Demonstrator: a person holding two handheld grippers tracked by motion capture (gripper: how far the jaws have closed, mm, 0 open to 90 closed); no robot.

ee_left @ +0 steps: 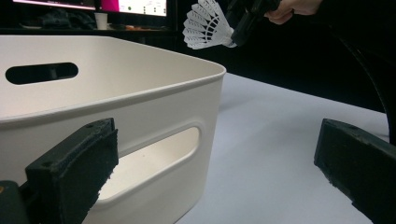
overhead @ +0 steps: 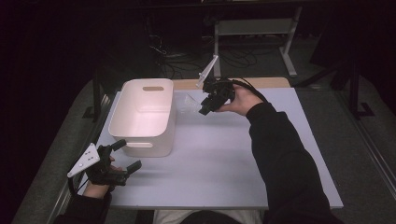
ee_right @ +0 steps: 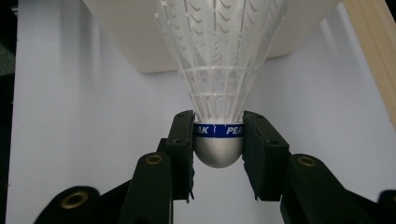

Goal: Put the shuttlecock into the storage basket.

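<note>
White plastic shuttlecock (ee_right: 219, 60) with silver cork is clamped at its blue band in right gripper (ee_right: 218, 140) jaws, above the desk (overhead: 224, 158); its long axis runs skirt-first toward white plastic bin (overhead: 142, 116). Left gripper (overhead: 122, 157) jaws are spread, empty.

White bin (overhead: 144, 116), grey table (overhead: 224, 158) — lit monitors (ee_left: 135, 6) beyond

White bin (overhead: 144, 116) is seen on the pale table (overhead: 224, 163), left of centre. Right gripper (overhead: 205, 108) is held above the table just right of the bin, with a faint white shuttlecock (overhead: 190, 103) at its tip. Left gripper (overhead: 125, 156) is held at the bin's near corner, jaws spread.
</note>
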